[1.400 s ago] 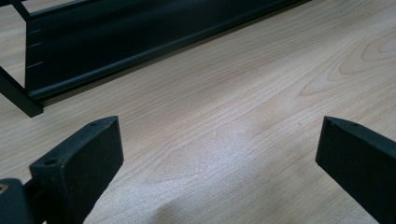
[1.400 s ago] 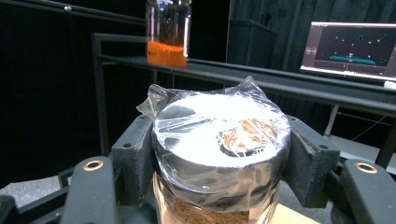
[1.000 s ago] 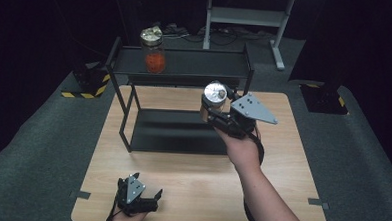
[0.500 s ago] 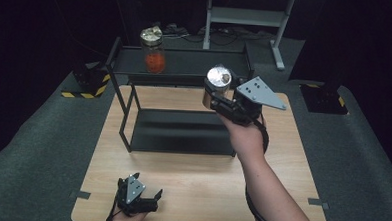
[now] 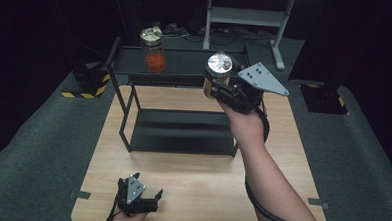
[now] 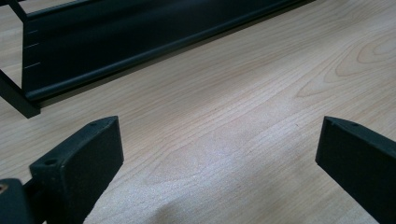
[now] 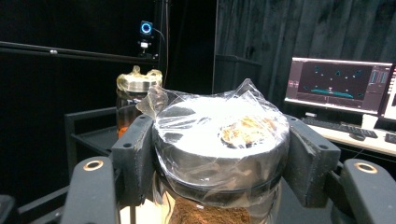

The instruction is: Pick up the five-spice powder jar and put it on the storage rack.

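Held jar (image 5: 219, 66), black rack (image 5: 178, 134) below, red-filled jar (image 5: 153, 51) beyond

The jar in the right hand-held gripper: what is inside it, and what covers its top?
Brown powder shows inside the jar just below the lid. Clear plastic wrap lies over the metal lid. The right hand-held gripper hides the jar's lower part, so the fill level is unseen.

Two jars (image 5: 218, 71) (image 5: 152, 51), one black shelf rack (image 5: 178, 134), two tongs (image 5: 212, 86) (image 5: 150, 201).
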Tool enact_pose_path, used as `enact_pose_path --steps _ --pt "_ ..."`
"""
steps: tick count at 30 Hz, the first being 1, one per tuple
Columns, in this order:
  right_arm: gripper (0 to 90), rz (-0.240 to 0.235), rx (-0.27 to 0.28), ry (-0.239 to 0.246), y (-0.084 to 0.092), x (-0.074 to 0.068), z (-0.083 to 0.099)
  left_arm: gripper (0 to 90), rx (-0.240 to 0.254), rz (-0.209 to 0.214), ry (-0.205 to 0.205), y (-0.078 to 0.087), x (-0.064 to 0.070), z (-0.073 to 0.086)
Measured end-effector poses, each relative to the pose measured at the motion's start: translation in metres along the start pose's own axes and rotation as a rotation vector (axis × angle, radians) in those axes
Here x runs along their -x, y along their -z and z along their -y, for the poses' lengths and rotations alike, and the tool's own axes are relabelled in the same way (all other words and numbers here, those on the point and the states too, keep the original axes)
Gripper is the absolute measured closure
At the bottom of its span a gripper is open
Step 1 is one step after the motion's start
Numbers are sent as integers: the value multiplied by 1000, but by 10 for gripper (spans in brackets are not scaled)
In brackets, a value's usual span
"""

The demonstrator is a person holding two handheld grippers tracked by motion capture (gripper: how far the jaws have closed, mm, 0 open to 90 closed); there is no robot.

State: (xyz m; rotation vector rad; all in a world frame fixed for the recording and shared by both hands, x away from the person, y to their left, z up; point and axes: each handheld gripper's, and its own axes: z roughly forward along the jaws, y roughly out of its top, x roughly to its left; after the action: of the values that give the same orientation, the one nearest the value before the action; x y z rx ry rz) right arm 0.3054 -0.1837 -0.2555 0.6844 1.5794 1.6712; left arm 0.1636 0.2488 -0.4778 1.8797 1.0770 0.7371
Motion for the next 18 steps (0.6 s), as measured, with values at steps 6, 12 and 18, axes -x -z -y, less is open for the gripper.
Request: enact_pose_path --steps 6,12,18 --pt "343 11 -14 14 -12 0 -6 10 3 3 5 0 -1 1" --pt "343 22 -26 0 -25 4 -6 11 2 4 -2 0 0 0" --pt "343 20 -31 -4 -34 5 -7 10 4 5 -2 0 -1 1"
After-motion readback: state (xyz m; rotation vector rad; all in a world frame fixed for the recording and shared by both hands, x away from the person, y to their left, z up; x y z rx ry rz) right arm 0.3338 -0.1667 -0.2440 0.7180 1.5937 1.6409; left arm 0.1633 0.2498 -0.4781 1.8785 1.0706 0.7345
